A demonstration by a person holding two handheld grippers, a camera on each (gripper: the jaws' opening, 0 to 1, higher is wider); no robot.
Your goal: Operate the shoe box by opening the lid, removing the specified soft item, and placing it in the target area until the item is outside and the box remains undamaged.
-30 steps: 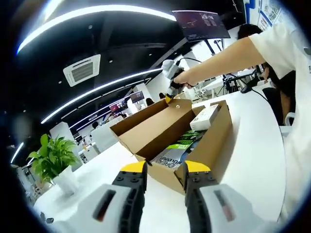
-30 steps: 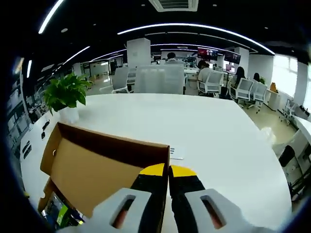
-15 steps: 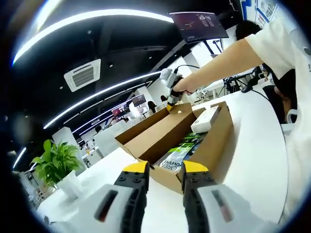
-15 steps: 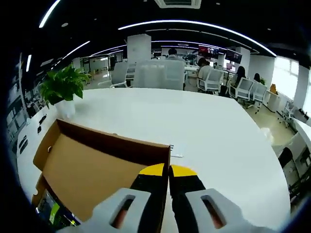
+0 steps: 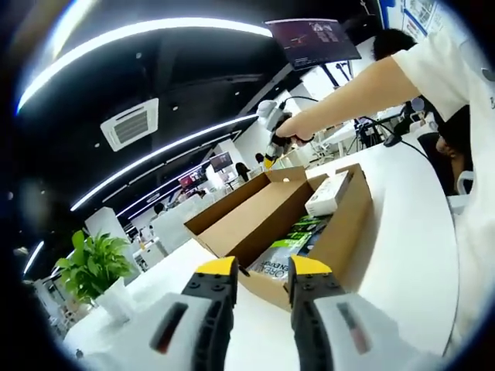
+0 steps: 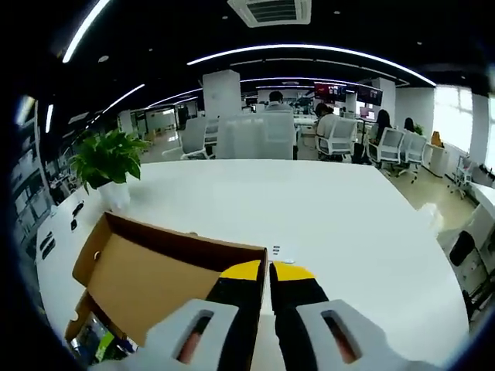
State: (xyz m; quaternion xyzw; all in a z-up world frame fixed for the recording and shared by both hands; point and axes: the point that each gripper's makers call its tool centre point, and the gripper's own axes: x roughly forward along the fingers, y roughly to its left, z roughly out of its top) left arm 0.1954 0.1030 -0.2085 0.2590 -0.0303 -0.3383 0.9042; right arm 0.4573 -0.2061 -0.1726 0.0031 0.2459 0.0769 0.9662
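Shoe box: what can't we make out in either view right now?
- Box contents, left gripper view: front wall and left gripper cover most of the green-printed pack; print partly cut off.
- White item: too small to identify.
- Right gripper, right gripper view: whether it pinches the lid edge is unclear.
- Box interior: cut off at view's edge.

The box (image 5: 325, 232) stands open from above; its raised lid (image 5: 247, 209) walls off the far side. A white carton (image 5: 329, 193) and green packet (image 5: 290, 243) occupy the inside. The table (image 6: 340, 209) beyond lies bare.
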